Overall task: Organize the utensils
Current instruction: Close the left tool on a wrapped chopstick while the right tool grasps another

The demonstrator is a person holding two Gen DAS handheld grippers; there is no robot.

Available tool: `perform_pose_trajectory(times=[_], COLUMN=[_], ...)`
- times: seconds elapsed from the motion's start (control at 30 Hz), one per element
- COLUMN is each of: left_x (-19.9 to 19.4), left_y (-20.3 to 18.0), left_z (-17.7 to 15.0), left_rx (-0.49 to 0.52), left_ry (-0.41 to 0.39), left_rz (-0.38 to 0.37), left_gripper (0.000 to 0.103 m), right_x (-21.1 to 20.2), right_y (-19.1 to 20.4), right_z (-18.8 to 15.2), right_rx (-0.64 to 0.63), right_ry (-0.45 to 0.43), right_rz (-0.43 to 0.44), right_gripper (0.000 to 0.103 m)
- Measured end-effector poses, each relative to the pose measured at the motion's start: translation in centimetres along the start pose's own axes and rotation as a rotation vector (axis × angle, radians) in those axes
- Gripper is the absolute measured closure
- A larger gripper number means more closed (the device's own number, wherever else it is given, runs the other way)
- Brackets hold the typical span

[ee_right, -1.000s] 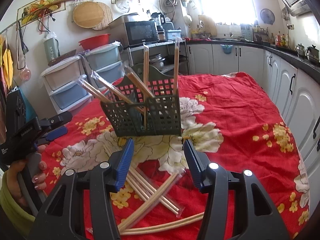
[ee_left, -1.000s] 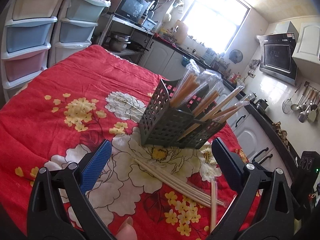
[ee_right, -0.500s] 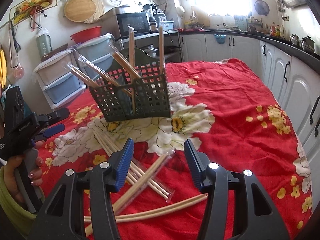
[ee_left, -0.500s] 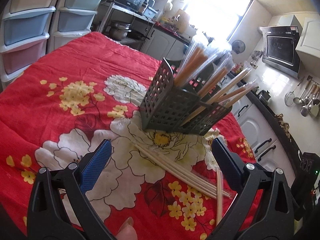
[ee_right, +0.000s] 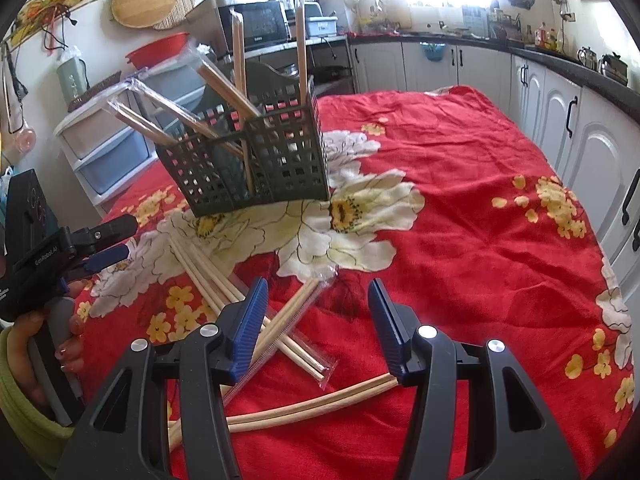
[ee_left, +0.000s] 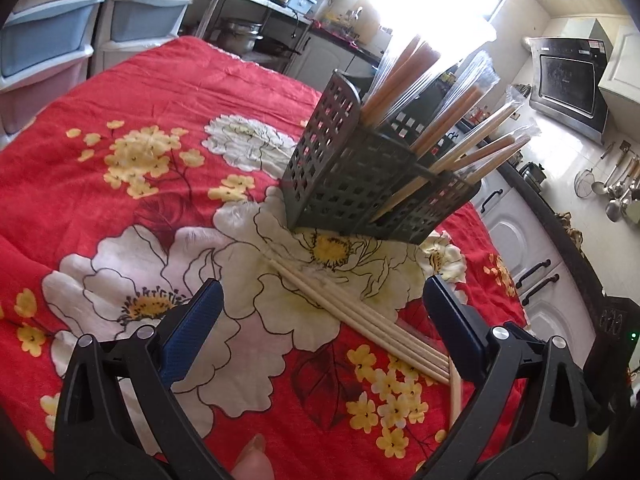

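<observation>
Basket: my landmark, a dark lattice utensil basket (ee_right: 256,160) standing on the red floral cloth (ee_right: 460,208).
Done: several wrapped chopstick pairs (ee_right: 168,108) already stand slanted inside it.
Left: I judge the job about half done; loose chopsticks (ee_right: 208,276) lie crossed just in front of the basket.
Right gripper (ee_right: 316,320): spread, empty, above that pile.
Left gripper (ee_left: 320,328): spread wide, empty.

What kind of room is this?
Most likely a home kitchen: a microwave sits on a shelf, ladles hang on the wall, and white cabinets run under a dark counter.
</observation>
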State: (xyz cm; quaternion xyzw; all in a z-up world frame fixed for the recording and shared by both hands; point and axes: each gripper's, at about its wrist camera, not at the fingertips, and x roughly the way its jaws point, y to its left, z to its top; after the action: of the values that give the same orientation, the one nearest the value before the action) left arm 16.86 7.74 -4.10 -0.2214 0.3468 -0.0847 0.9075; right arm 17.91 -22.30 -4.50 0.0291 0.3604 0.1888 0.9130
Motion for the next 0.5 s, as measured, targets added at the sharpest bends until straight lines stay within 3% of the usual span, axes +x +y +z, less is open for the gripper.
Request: perform_pose_trajectory(times=[0.5], left_x=[3.3], left_y=[2.0], left_z=[-0.1], left_rx=[-0.116], left_ry=[0.106], left_rz=[-0.088], left_gripper=[0.037], right_x=[3.0], right_y=[0.7], right_z=[-0.4], right_rx=[-0.004], right_ry=[0.112], right_rz=[0.001], right_gripper=[0.053])
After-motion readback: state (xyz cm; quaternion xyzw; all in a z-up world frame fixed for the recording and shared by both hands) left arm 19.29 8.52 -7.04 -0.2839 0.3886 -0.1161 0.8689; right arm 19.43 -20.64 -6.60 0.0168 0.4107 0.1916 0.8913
